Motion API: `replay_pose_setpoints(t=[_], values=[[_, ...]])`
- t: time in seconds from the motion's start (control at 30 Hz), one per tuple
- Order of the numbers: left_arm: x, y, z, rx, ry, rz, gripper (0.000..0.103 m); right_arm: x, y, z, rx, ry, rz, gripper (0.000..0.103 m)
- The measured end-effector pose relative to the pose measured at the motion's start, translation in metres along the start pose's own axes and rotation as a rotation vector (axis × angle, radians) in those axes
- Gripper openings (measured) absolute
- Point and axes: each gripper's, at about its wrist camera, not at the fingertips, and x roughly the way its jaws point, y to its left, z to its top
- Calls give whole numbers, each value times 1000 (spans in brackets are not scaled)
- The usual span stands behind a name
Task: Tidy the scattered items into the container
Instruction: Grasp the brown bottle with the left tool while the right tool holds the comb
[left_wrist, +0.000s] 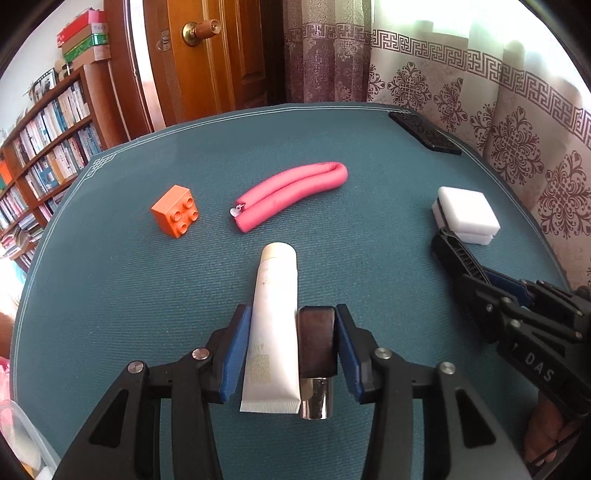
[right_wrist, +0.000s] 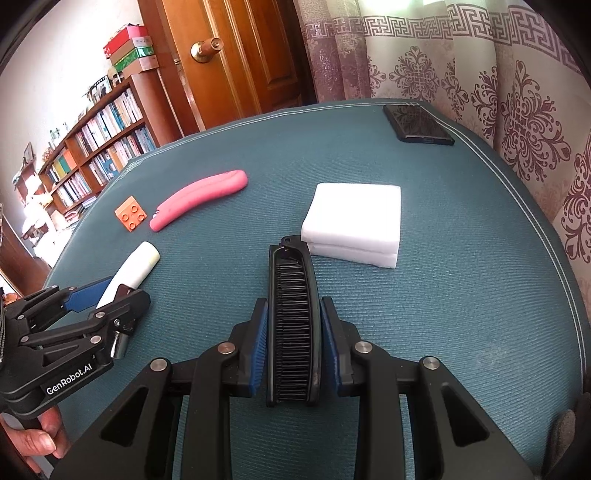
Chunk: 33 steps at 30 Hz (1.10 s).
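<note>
1. While both grippers sit low over the teal bench (left_wrist: 110, 295), each already has something between its fingers, so two items look set to go in one trip.
2. Left gripper (left_wrist: 291, 350): fingers clamped on a white cream tube (left_wrist: 275, 314) plus a dark bottle with silver cap (left_wrist: 317, 354), side by side, both lengthwise so the pads press their long sides.
3. Right gripper (right_wrist: 291, 343): fingers closed on a black folding comb (right_wrist: 293, 325), teeth up, tip touching or just beside the white sponge stack (right_wrist: 354, 221).
4. Still loose on the bench: orange toy brick (left_wrist: 177, 216), pink foam hair curler (left_wrist: 291, 194), sponge stack.
5. Container: only a clear plastic edge (left_wrist: 22, 435) at the left view's lower left, probably it; can't confirm.
6. Black phone (right_wrist: 417, 127) lies at the far corner, well apart.
</note>
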Motion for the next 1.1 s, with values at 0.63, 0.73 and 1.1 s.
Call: replay_pose_setpoints(t=[0.63,0.73,1.1], values=[[-34,-1,-20,59,-63,26,71,0,-1,0,1,0,0,30],[-30,-4,-24,59,-47,1,71,0,-1,0,1,0,0,30],[-29,-13,-29,62,-38,-47,69,-1,-1,0,1,0,-1,30]])
